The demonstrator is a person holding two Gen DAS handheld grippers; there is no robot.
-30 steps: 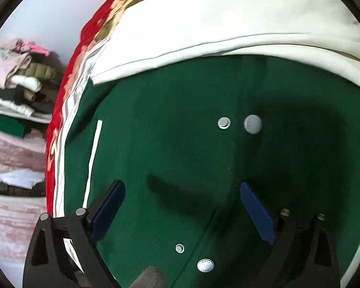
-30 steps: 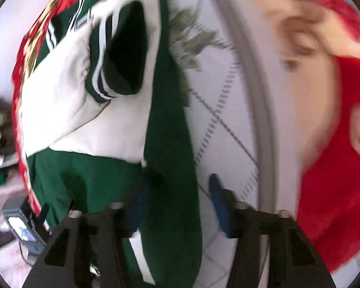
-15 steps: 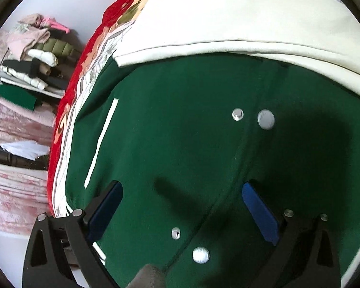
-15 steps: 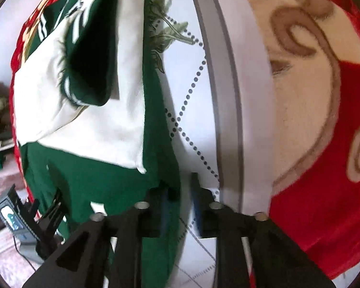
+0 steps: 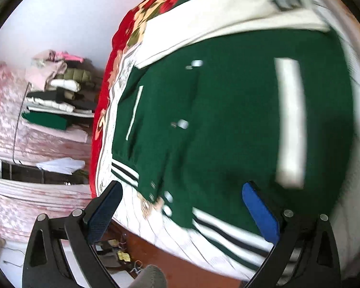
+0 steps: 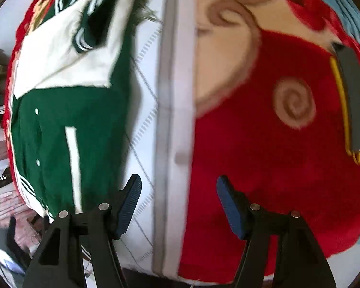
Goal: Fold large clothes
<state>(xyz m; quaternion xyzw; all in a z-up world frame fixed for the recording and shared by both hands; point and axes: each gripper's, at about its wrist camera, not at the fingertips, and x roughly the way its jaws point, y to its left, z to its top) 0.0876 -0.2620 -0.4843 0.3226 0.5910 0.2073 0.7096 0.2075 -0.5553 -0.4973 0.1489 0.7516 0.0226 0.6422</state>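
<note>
dark green jacket (image 5: 228,124) with cream sleeves and white stripes; red blanket (image 6: 264,156) with beige swirls; blue gripper pads (image 6: 129,201).

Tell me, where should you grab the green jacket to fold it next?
Probably the striped hem of the green jacket, coming from the near bed edge. It lies flat there by the edge, so the fingers of the left gripper, open with nothing between them, could slide one under. The right gripper, its jaws opening and empty, hangs beside the jacket over the blanket.
</note>
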